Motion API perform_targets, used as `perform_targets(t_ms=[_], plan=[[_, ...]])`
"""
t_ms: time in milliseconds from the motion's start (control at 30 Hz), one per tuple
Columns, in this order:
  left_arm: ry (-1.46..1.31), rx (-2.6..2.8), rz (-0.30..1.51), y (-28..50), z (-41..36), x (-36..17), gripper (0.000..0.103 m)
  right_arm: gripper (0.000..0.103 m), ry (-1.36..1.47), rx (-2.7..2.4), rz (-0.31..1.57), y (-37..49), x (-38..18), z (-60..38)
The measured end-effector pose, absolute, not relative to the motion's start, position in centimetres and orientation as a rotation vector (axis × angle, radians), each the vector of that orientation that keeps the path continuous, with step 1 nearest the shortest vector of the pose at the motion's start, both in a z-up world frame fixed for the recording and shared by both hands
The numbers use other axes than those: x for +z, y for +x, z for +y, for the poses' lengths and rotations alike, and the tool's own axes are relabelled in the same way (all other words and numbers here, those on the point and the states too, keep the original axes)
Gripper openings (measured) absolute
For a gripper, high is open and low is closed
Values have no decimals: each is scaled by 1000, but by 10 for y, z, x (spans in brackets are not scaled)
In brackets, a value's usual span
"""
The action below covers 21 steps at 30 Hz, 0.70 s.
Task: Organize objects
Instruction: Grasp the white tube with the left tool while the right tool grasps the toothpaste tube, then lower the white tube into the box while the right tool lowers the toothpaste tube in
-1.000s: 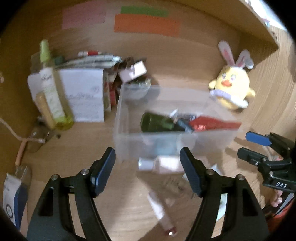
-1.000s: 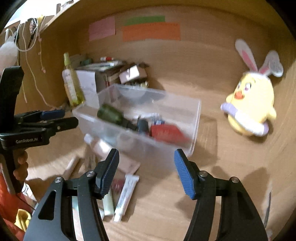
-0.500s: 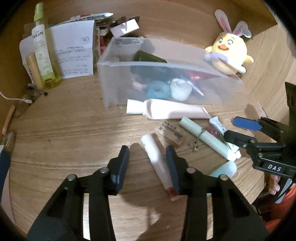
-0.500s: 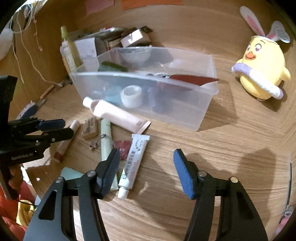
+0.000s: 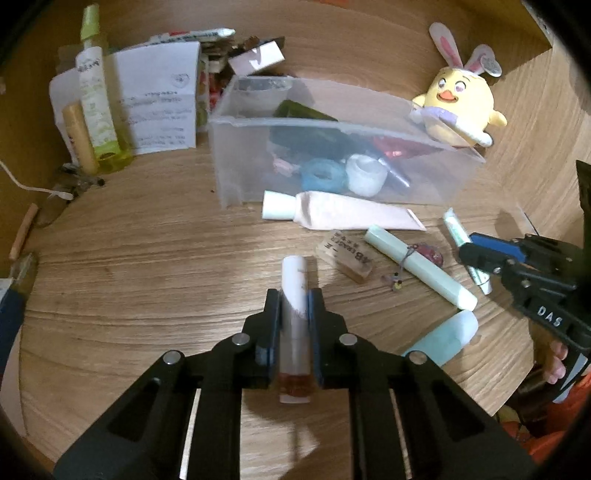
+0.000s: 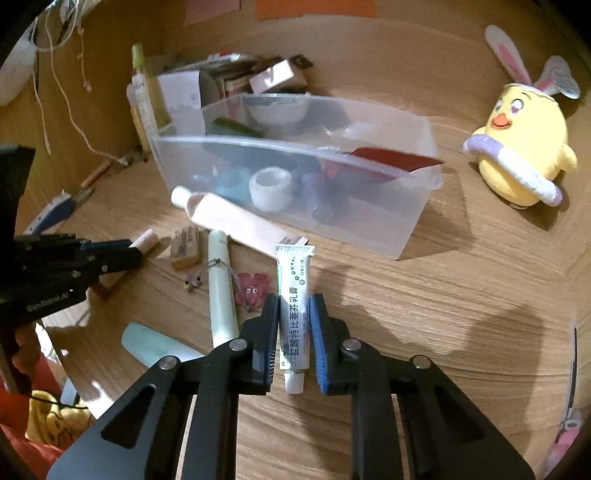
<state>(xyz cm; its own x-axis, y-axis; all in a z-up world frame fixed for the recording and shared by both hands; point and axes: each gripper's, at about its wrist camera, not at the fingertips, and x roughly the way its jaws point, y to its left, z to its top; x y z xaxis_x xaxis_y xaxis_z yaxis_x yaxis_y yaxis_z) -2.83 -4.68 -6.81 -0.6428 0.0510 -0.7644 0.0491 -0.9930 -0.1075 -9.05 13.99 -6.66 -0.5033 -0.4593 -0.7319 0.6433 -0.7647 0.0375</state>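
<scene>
Left tongs [image 5: 293,321] have just been closing, pads now pressed on a white lip tube [image 5: 294,291] lying on the table [image 5: 129,280]. Clear bin [image 5: 236,173] behind, pink tube [image 5: 343,216] along its front wall. Right tongs [image 5: 476,254] at right edge, over a small white tube [image 5: 456,229]

The middle of the white stick [image 5: 293,291] is covered by the left gripper [image 5: 293,306]. Things inside the clear bin [image 6: 369,229] are dimmed by its frosted wall and cannot be told apart. The print on the folded paper [image 5: 159,99] is blurred. The orange strip [image 6: 314,7] is cut off at the top edge.
</scene>
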Motion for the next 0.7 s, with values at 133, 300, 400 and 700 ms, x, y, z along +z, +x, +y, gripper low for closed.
perform_targets(t_ms=[133,300,400,700], plan=[[-1270,2873,-202,-25,-50,-54,14,15,961,-2280,277,-89,-52,147],[-1159,2908,-238,-27,-55,-30,14,15,878,-2311,244,-86,-28,151],[-1108,2922,-256,-32,-55,-19,14,15,825,-2325,229,-88,-14,150],[-972,2954,-303,-61,-61,16,14,15,717,-2345,207,-107,15,133]])
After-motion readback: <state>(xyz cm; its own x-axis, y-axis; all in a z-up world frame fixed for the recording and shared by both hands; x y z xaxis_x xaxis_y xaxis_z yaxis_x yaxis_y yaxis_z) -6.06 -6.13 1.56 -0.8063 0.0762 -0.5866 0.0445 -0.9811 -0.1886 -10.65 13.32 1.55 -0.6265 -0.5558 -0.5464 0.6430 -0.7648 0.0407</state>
